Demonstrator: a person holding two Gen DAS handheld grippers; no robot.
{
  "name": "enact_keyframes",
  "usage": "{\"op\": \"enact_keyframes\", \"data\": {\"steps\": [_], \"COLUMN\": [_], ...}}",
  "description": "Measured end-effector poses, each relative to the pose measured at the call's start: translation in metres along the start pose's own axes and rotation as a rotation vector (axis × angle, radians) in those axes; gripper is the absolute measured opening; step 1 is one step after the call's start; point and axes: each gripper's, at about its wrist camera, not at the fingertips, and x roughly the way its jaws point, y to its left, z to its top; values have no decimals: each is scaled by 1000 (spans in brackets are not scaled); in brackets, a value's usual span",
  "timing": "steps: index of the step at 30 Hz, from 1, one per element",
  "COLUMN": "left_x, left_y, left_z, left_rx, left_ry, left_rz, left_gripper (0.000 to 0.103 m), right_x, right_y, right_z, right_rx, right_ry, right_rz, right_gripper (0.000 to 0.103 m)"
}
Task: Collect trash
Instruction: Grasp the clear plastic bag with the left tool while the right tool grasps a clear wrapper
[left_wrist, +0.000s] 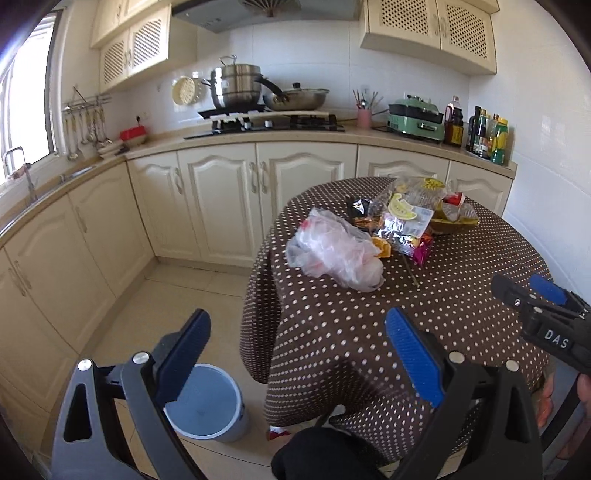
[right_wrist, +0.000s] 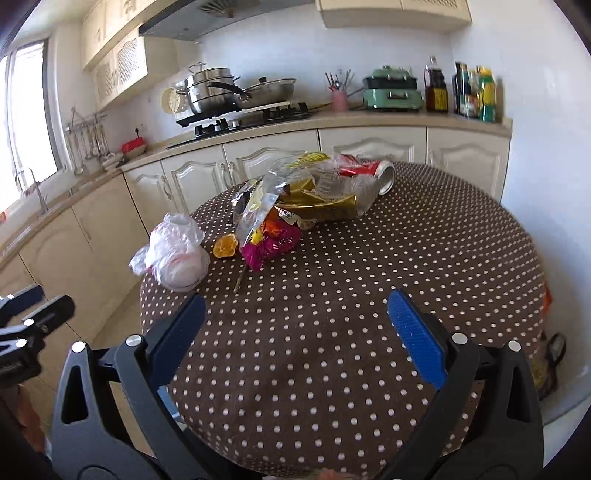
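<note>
Blue-padded left gripper (left_wrist: 299, 350) spread wide, empty, hanging off the table's (right_wrist: 332, 350) near-left edge above the bin (left_wrist: 210, 410) on the floor. Right gripper (right_wrist: 297, 332) likewise spread and empty, low over bare dotted cloth. No trash held yet; likely the reach for the first piece.

Best taken nearest first: crumpled plastic bag (right_wrist: 173, 254) at the left rim, closest to the bin. Soft and springy, so worth pinching a thick bunched fold rather than a loose flap, then lifting clear before swinging left and down. Thin stick (right_wrist: 240, 282) just beside the bag, lying flat: hard to nip, easy to flick off the cloth.

Further in, orange peel (right_wrist: 225, 246), then a pink wrapper (right_wrist: 271, 245) under clear foil packs, all overlapping; pulling one may drag the others. Red can (right_wrist: 373, 173) on its side at the back, liable to roll.

Beyond the table, cabinets, stove with pots (right_wrist: 210, 92), green cooker (right_wrist: 391, 92) and bottles (right_wrist: 474, 94) on the counter, well apart from the work.
</note>
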Motion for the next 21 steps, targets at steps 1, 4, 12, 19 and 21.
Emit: {"op": "enact_keyframes", "data": {"steps": [1, 4, 12, 19, 21], "left_x": [11, 42, 116, 153, 152], "left_y": [-2, -12, -29, -25, -23], "left_z": [5, 20, 51, 54, 55], "left_rx": [0, 5, 9, -36, -37], "left_ry": [5, 29, 104, 168, 162], "left_rz": [-8, -15, -31, -100, -121], "left_gripper": [94, 94, 94, 66, 57], "right_x": [5, 19, 55, 101, 113], "right_y": [-4, -6, -14, -14, -12], "right_z": [3, 9, 43, 65, 68], "right_rx": [14, 12, 77, 205, 232], "right_ry": [-3, -9, -18, 70, 94], "right_rz": [0, -12, -1, 104, 118], "right_gripper": [97, 97, 97, 97, 97]}}
